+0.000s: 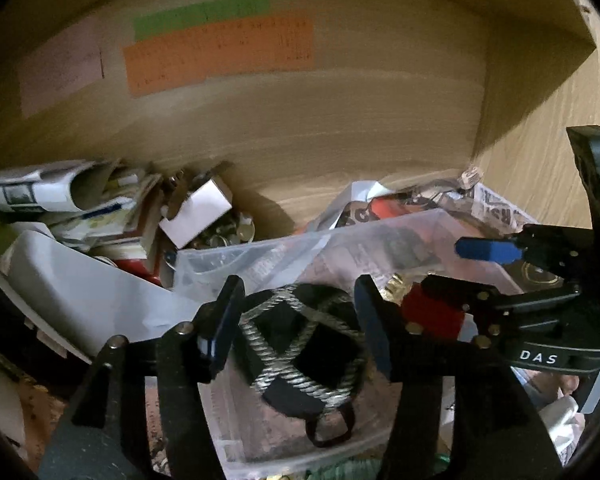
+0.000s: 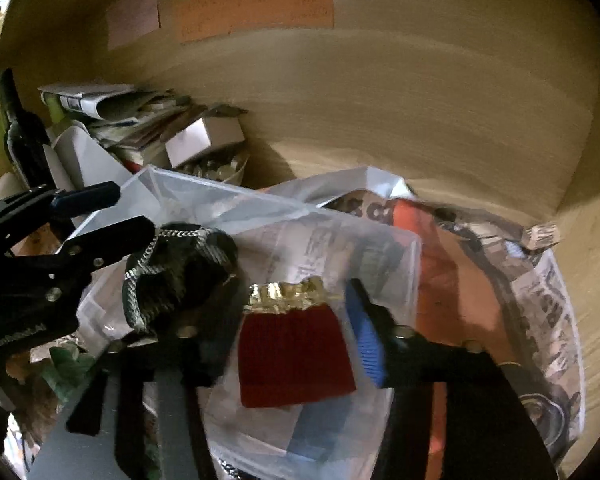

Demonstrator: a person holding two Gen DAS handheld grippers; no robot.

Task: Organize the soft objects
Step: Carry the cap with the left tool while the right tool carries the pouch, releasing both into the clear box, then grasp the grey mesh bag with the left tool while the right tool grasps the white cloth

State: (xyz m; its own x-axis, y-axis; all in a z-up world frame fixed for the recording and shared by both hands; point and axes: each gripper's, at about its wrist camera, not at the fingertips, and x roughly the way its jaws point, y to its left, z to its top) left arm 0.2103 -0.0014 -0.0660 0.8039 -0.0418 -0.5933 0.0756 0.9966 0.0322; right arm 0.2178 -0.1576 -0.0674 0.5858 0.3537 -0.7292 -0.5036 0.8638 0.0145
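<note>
My left gripper (image 1: pixel 296 320) is shut on a black soft pouch with a silver braided cord (image 1: pixel 300 344), held above a clear plastic bin (image 1: pixel 260 248). The pouch also shows in the right wrist view (image 2: pixel 176 272), with the left gripper (image 2: pixel 112 216) on it. My right gripper (image 2: pixel 292 328) is shut on a red soft pouch with a gold frilled top (image 2: pixel 292 352), held over the same bin (image 2: pixel 332 248). In the left wrist view the right gripper (image 1: pixel 452 280) and its red pouch (image 1: pixel 432 312) sit just right of the black pouch.
We are inside a wooden cabinet (image 1: pixel 340 128) with orange (image 1: pixel 220 52) and green paper notes on its back wall. A pile of papers and a white box (image 1: pixel 196 212) lies at the left. A dark bottle (image 2: pixel 20 132) stands far left. A printed plastic bag (image 2: pixel 540 280) lies right.
</note>
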